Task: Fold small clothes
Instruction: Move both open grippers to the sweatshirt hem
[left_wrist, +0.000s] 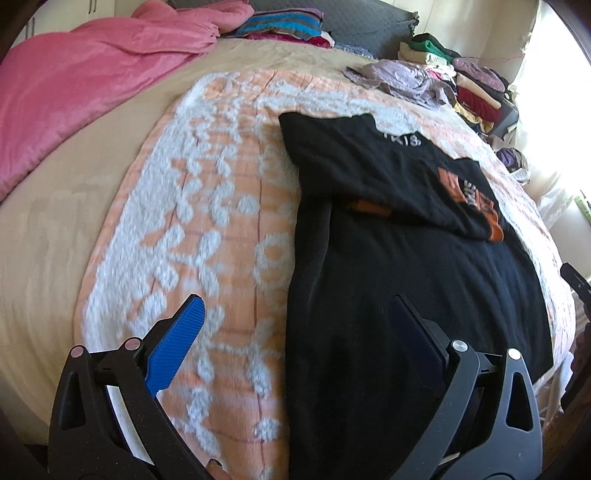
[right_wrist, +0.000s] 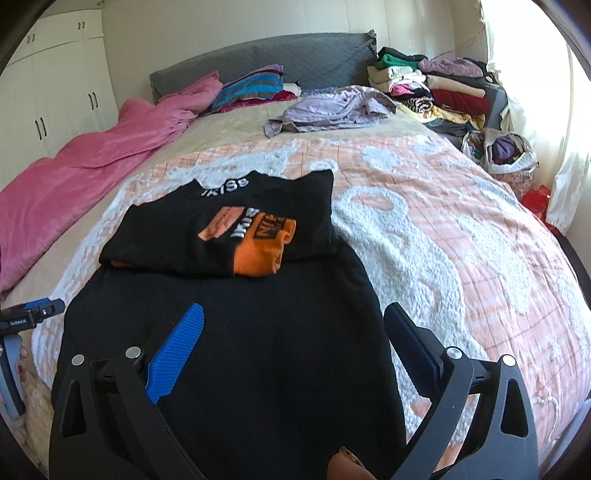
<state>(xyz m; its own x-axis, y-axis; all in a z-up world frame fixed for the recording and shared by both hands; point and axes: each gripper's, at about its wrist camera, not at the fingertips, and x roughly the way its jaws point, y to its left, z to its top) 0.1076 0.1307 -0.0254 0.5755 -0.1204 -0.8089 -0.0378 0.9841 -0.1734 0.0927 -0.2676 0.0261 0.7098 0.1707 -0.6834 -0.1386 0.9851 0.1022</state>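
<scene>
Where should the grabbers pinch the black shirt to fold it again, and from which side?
Probably the near hem corners of the black shirt, coming from the foot of the bed. The far end is already folded over, print up, so the flat near half is what's left. The left gripper sits at its left edge, the right gripper over the middle; both open. One corner each keeps the hem straight.

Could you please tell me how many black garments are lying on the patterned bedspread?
2: a large black garment spread flat at the near end under the open right gripper, and a folded black shirt with an orange print resting on its far edge.
</scene>
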